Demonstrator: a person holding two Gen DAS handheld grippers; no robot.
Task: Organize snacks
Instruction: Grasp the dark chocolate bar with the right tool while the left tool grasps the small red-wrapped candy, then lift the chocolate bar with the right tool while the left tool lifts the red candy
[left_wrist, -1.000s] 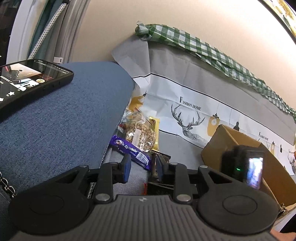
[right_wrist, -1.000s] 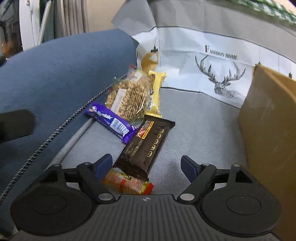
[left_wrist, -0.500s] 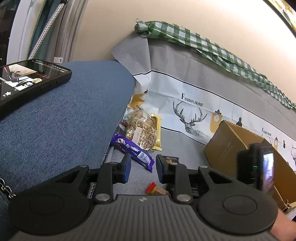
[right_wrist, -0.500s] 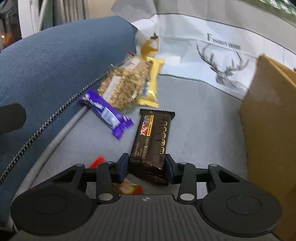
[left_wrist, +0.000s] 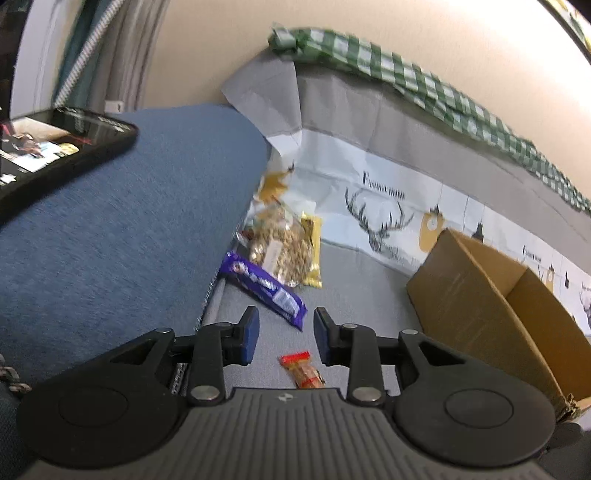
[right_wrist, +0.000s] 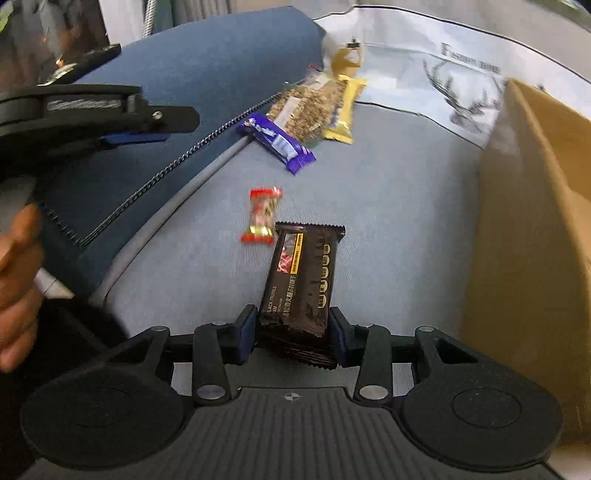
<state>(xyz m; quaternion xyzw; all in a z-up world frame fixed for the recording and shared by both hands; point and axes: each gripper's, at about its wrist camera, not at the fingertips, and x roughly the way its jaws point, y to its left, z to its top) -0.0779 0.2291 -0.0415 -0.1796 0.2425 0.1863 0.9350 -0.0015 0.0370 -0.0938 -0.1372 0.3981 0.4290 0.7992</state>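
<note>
- Pinching the dark brown black-truffle snack bar (right_wrist: 301, 284) by its near end, right gripper (right_wrist: 291, 334) holds it above the grey cushion, likely for the open cardboard box (right_wrist: 535, 229).
- Left gripper (left_wrist: 284, 332): fingers parted, holding nothing, above the red-ended wrapped candy (left_wrist: 301, 369); purple bar (left_wrist: 264, 288) lies beyond.

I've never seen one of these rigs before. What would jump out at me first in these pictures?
Probably the right gripper, its two fingers clamped on a dark brown snack bar above the grey cushion. Just beyond lies a small red-ended candy, then a purple bar beside a clear bag of granola. To the right stands an open cardboard box.
</note>
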